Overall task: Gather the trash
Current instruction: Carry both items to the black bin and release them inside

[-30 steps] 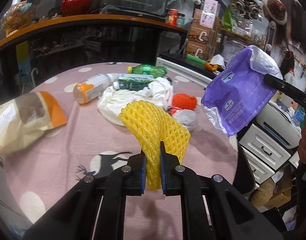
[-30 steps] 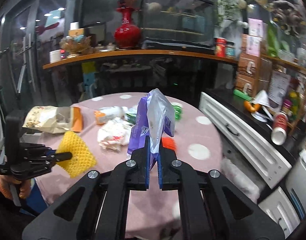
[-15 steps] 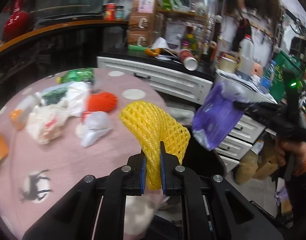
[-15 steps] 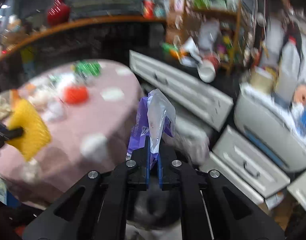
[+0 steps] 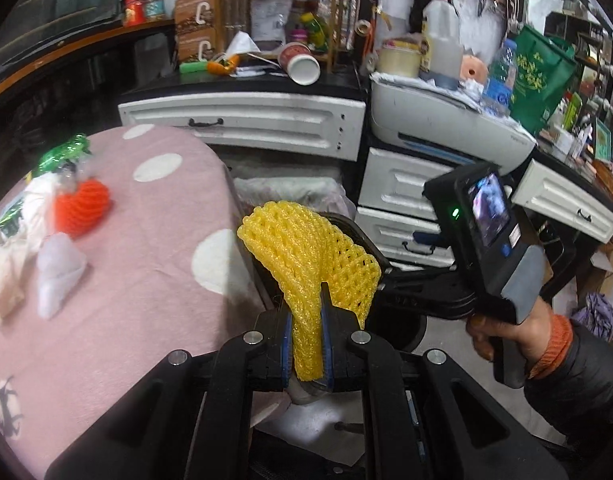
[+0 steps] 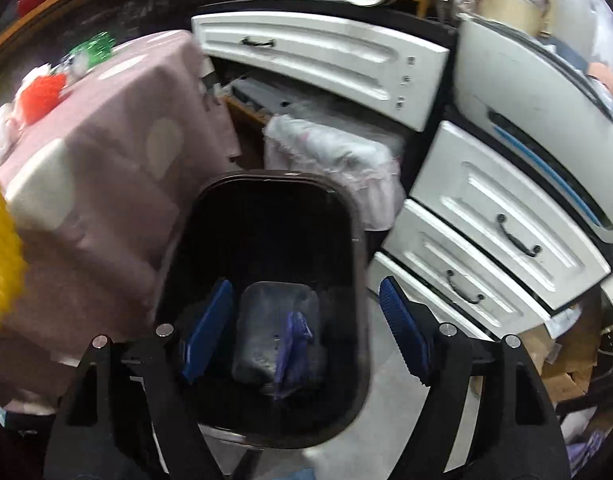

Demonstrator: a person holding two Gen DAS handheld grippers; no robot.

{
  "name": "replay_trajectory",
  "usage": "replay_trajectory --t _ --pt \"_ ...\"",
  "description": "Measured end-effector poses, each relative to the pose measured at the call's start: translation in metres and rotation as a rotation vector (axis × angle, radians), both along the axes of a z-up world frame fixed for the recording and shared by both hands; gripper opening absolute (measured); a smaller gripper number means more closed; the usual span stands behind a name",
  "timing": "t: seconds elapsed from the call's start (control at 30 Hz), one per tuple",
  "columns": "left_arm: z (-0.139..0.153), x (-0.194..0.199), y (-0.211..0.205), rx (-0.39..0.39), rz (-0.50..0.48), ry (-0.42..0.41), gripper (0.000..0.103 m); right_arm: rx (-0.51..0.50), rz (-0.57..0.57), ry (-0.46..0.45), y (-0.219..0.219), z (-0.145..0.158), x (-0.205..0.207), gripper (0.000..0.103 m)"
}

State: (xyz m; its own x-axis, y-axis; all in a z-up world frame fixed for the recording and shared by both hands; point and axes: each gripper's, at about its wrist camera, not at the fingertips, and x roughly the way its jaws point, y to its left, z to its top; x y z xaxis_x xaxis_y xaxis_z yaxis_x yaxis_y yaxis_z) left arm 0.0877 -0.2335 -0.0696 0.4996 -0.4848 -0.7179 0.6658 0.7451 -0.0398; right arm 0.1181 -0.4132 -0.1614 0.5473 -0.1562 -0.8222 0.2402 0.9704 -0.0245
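Right gripper hangs over the dark brown plastic bin, jaws just sprung wide, nothing between them; the purple plastic bag lies inside, lower centre. Left gripper clamps the yellow foam fruit net, mid-frame, beside the pink dotted tablecloth.

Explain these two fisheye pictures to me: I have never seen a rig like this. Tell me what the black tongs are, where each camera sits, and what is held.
A person holds a hand-held two-finger gripper in each hand; a camera rides on each, looking along its fingers. In the left view, the left gripper is shut on a yellow foam net; the right hand shows beside it. In the right view, the right gripper, jaws just opened, hangs empty over a dark bin, with a purple bag lying inside. More trash, like an orange net, lies on the pink dotted table.
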Motion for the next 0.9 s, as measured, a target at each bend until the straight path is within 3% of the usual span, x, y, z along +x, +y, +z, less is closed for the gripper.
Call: replay_trajectory --t 0.3,0.63,0.7,0.73,0.77,0.83,0.9 --pt "-0.028 0.011 -0.038 0.09 -0.053 0.03 0.012 -0.006 -0.139 -0.087 -0.044 0.038 -0.029 0.082" --pt "-0.063 0.026 -0.076 0.197 -0.099 0.061 0.012 0.011 -0.123 -0.11 -0.037 0.046 -0.035 0.082" --pt "-0.066 0.025 -0.083 0.224 -0.116 0.052 0.02 0.012 -0.116 -0.11 -0.035 0.046 -0.034 0.082" --pt "-0.067 0.025 -0.085 0.234 -0.124 0.051 0.036 0.015 -0.114 -0.111 -0.035 0.046 -0.034 0.084" --pt "-0.068 0.024 -0.085 0.237 -0.133 0.054 0.062 0.016 -0.113 -0.113 -0.035 0.047 -0.034 0.085" --pt "-0.067 0.022 -0.083 0.212 -0.139 0.057 0.084 0.016 -0.114 -0.12 -0.036 0.048 -0.035 0.089" --pt "-0.064 0.021 -0.079 0.181 -0.122 0.045 0.09 0.018 -0.117 -0.121 -0.038 0.049 -0.036 0.089"
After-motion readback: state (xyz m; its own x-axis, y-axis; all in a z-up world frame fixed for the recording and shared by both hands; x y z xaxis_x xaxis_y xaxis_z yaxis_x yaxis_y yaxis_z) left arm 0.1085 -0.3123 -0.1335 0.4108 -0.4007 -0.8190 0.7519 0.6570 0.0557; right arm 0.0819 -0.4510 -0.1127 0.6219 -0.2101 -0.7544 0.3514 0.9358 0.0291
